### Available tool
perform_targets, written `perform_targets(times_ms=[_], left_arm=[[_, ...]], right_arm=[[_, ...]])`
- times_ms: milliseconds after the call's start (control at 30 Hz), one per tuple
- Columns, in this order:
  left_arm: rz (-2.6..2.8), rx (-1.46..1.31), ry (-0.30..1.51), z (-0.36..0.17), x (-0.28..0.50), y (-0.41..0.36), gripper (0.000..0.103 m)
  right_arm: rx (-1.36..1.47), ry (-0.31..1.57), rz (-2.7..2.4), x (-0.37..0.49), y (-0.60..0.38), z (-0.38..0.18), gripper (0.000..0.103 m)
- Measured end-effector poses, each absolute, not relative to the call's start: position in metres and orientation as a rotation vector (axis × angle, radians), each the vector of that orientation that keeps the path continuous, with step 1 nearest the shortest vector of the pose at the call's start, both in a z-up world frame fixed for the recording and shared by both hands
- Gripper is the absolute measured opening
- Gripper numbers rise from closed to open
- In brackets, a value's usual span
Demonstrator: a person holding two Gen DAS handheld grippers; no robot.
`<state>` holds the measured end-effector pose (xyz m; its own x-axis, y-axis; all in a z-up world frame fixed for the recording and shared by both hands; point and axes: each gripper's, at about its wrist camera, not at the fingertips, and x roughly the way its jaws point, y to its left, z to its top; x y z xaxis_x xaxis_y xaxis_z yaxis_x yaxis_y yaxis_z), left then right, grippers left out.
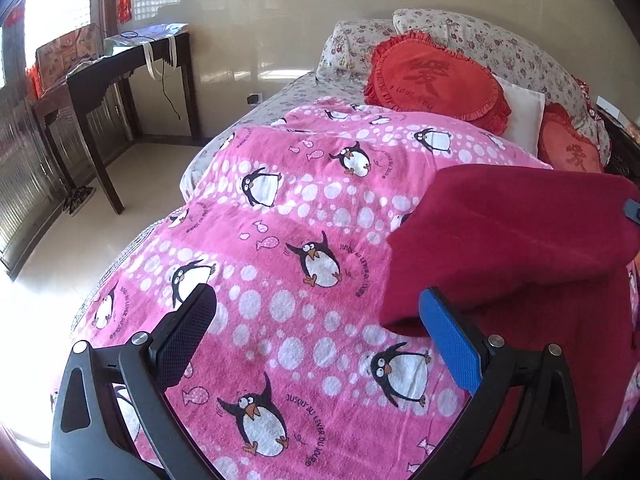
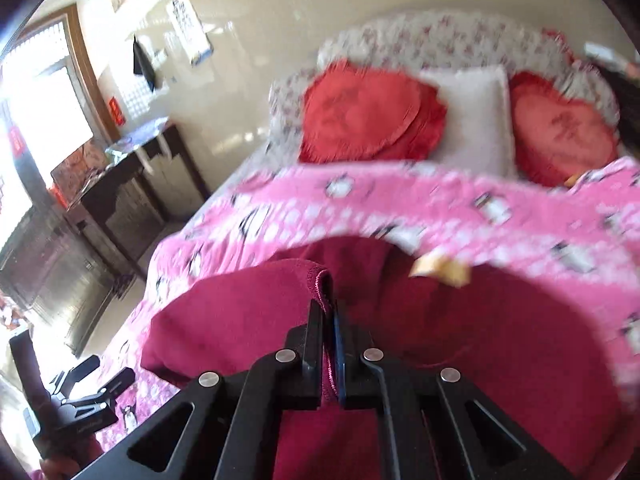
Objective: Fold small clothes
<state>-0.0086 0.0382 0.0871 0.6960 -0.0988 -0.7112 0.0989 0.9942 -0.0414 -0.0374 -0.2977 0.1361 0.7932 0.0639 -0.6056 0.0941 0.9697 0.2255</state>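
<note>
A dark red garment (image 1: pixel 520 232) lies on the pink penguin blanket (image 1: pixel 280 216), with its upper layer lifted and draped to the right. My left gripper (image 1: pixel 316 294) hovers open above the blanket, and its blue pad (image 1: pixel 450 344) is close to the garment's near left corner with nothing between the fingers. In the right wrist view, my right gripper (image 2: pixel 329 306) is shut on the stitched hem of the red garment (image 2: pixel 248 320), which is raised off the blanket (image 2: pixel 440 208). A yellow patch (image 2: pixel 440 270) shows on the garment. The left gripper (image 2: pixel 92 380) appears at the lower left.
Red heart cushions (image 1: pixel 436 80), a white pillow (image 1: pixel 524 112) and floral pillows (image 1: pixel 500 44) sit at the head of the bed. A dark wooden table (image 1: pixel 120 68) with bags stands by the window on the left, with shoes (image 1: pixel 78 200) on the floor beside it.
</note>
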Motion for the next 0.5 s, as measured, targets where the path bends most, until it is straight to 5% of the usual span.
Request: perform_targets(times_ms=[167, 400, 500], left_arm=[[-0.141, 0.03, 0.812, 0.083, -0.008, 0.019, 0.102], [-0.195, 0.089, 0.829, 0.078, -0.011, -0.016, 0.102], [-0.204, 0.137, 0.829, 0.075, -0.012, -0.03, 0.102]], right_arm=[[0.287, 0.692, -0.233, -0.083, -0.371, 0.137, 0.004], [0.322, 0.94, -0.453, -0.106, -0.434, 0.063, 0.005], [0.211, 0.896, -0.481, -0.106, -0.418, 0.079, 0.022]])
